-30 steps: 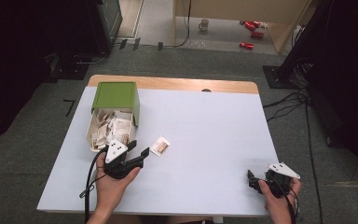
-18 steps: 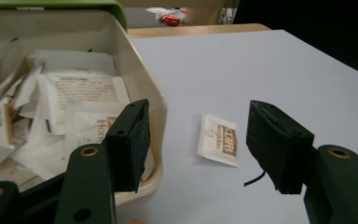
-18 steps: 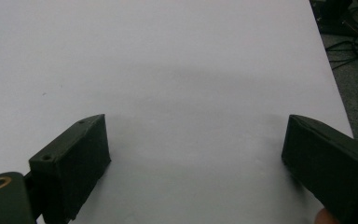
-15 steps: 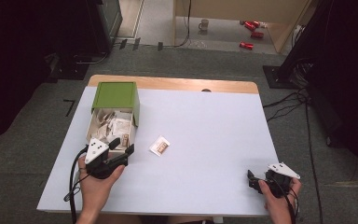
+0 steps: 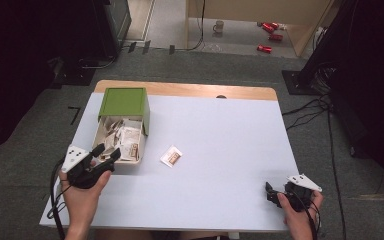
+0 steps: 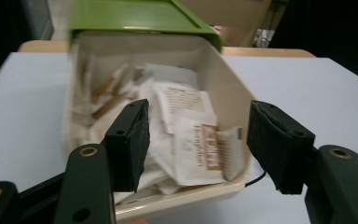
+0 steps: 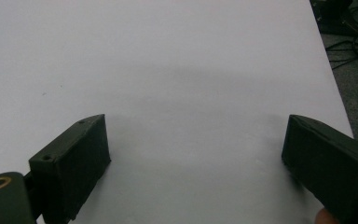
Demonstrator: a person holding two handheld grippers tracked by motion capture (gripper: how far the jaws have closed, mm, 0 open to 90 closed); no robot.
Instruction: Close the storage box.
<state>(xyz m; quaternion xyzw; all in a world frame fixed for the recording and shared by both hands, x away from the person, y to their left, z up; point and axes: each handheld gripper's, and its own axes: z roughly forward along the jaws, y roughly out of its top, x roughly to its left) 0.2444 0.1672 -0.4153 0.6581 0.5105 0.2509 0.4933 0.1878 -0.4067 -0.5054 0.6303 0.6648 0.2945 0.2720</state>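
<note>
From the high view we see the left gripper at the near end of the box, an open cream tray with a green lid over its far half, close to the table's left edge. Its jaws stand apart with nothing between them. A loose packet lies flat just right of the box, with bare tabletop all around it. The right gripper rests near the front right corner, well apart from everything, close to the near edge.

In the left gripper view we look between the parted pads into the box, where packets lie heaped, some against its near rim.

In the right gripper view we find the pads wide apart over bare table, its right edge close by.
</note>
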